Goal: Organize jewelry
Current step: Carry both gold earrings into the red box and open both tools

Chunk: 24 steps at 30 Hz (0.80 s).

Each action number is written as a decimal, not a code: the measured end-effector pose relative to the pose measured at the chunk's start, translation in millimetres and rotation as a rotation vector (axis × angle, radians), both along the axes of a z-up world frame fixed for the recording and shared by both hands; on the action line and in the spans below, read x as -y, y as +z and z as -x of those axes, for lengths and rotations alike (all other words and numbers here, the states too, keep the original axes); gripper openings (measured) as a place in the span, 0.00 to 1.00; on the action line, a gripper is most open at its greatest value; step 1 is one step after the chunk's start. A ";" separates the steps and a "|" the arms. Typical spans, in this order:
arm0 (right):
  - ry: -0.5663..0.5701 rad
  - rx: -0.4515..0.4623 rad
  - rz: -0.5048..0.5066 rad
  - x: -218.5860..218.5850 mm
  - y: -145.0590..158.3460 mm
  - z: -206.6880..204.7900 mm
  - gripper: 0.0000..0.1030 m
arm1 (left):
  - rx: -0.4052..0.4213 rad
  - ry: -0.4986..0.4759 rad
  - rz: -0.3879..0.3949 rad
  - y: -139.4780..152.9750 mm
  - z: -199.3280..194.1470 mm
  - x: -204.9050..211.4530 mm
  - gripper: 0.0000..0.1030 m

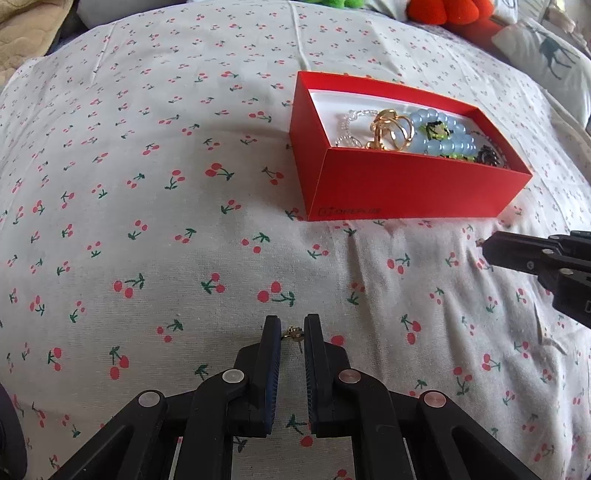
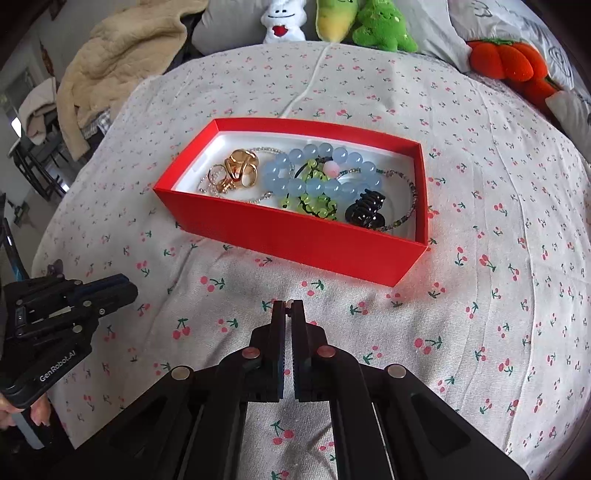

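A red box point(image 2: 295, 236) sits on the cherry-print bedsheet and holds jewelry: a blue bead bracelet point(image 2: 325, 173), a gold ring piece point(image 2: 240, 168), green beads point(image 2: 310, 203), a black hair claw point(image 2: 365, 210) and thin chains. The box also shows in the left wrist view point(image 1: 406, 184). My left gripper point(image 1: 291, 334) holds a small gold earring stud point(image 1: 293, 334) between its nearly closed fingertips, near the sheet, in front of the box. My right gripper point(image 2: 288, 308) is shut on a tiny pale item point(image 2: 289, 304) at its tips, in front of the box.
Plush toys point(image 2: 369, 22) and an orange plush point(image 2: 506, 61) lie at the far edge of the bed. A beige blanket point(image 2: 122, 48) is at the far left. The left gripper shows in the right wrist view point(image 2: 110, 291); the right gripper shows in the left wrist view point(image 1: 491, 249).
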State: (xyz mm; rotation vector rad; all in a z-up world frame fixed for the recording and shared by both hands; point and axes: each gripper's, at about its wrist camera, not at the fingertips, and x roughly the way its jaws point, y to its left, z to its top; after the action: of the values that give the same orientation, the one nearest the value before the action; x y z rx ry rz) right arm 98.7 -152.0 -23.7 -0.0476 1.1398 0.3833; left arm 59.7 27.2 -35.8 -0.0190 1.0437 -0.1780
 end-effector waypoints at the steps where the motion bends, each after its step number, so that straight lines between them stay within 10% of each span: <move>1: -0.005 0.003 -0.014 2.2 3.7 0.6 0.02 | 0.001 0.004 0.003 0.7 -0.6 -1.0 0.07; 24: -0.087 0.121 -0.129 17.5 63.1 -4.8 0.03 | 0.130 0.031 0.137 59.1 -20.3 16.0 0.07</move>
State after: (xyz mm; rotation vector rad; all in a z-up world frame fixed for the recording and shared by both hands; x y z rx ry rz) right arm 103.5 -169.4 39.4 0.0909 0.9924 0.3708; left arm 80.1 11.2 23.3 -0.1461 0.8999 -0.2193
